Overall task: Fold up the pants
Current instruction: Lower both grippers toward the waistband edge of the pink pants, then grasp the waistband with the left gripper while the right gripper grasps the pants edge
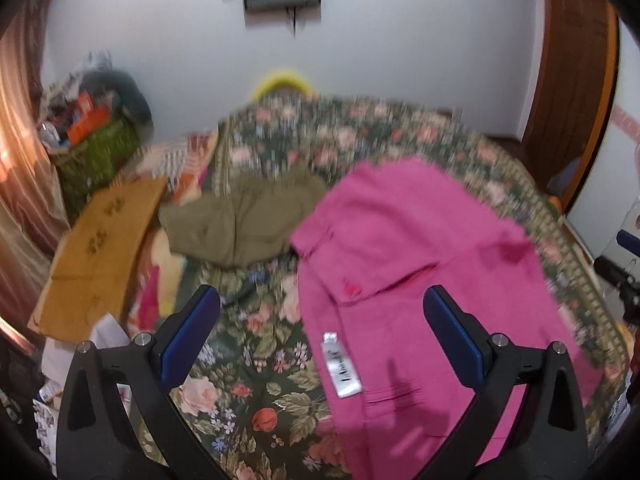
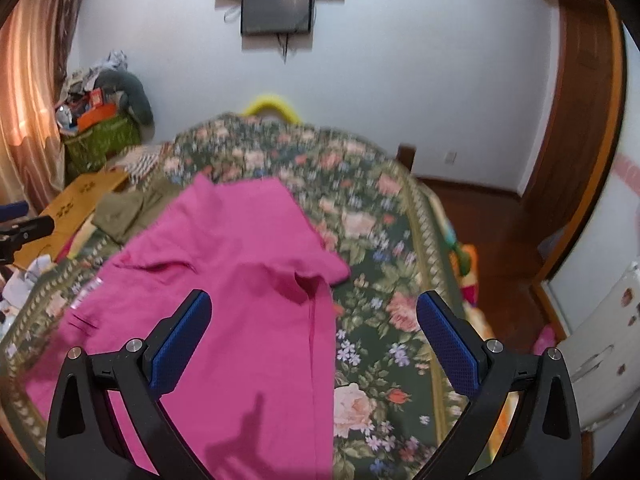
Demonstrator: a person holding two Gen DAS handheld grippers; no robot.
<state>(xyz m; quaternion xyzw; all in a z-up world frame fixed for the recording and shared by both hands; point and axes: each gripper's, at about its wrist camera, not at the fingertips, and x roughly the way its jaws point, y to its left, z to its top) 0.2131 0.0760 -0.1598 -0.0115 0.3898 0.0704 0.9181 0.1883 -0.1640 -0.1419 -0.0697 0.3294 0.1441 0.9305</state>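
Observation:
Pink pants [image 1: 420, 280] lie spread on a floral bedspread [image 1: 256, 392], inside out at the waist, with a white label [image 1: 340, 364] and a red button [image 1: 352, 290] showing. They also show in the right wrist view [image 2: 240, 280], with one flap folded over. My left gripper [image 1: 322, 312] is open and empty above the pants' left edge. My right gripper [image 2: 314, 316] is open and empty above the pants' right edge. Both hover apart from the cloth.
Olive-green pants [image 1: 240, 224] lie folded further back on the bed. A brown cardboard box [image 1: 100, 256] sits at the left edge. A green basket of clutter [image 1: 96, 148] stands at the back left. The bed's right edge [image 2: 436, 280] drops to a wooden floor.

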